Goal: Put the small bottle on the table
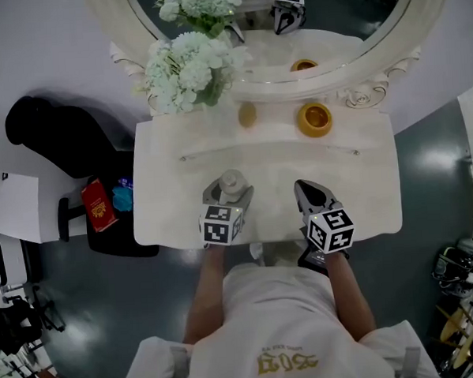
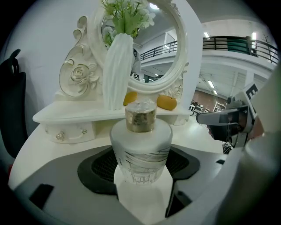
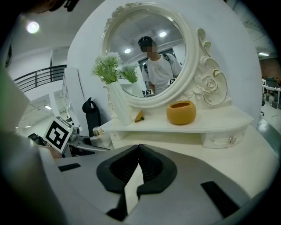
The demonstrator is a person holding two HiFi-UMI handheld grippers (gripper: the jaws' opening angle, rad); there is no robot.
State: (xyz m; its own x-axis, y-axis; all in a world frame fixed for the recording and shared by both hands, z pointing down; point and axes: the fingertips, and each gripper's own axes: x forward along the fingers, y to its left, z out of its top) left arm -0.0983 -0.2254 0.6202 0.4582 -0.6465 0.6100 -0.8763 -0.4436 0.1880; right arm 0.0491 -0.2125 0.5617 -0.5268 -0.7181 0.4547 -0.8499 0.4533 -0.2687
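The small bottle (image 1: 232, 181), white with a gold cap, sits between the jaws of my left gripper (image 1: 230, 194) over the front left part of the white dressing table (image 1: 166, 212). The left gripper view shows the bottle (image 2: 140, 147) upright, the black pads (image 2: 99, 165) close against its sides. Whether its base rests on the tabletop I cannot tell. My right gripper (image 1: 309, 192) is beside it to the right, shut and empty; its jaws (image 3: 139, 165) meet. From there I see the left gripper (image 3: 83, 143).
A raised shelf at the back carries a white vase of flowers (image 1: 187, 68), a small yellow fruit (image 1: 248, 114) and a yellow bowl (image 1: 315, 118) under an oval mirror (image 1: 386, 26). A black chair (image 1: 60, 138) and a red box (image 1: 99, 205) are left of the table.
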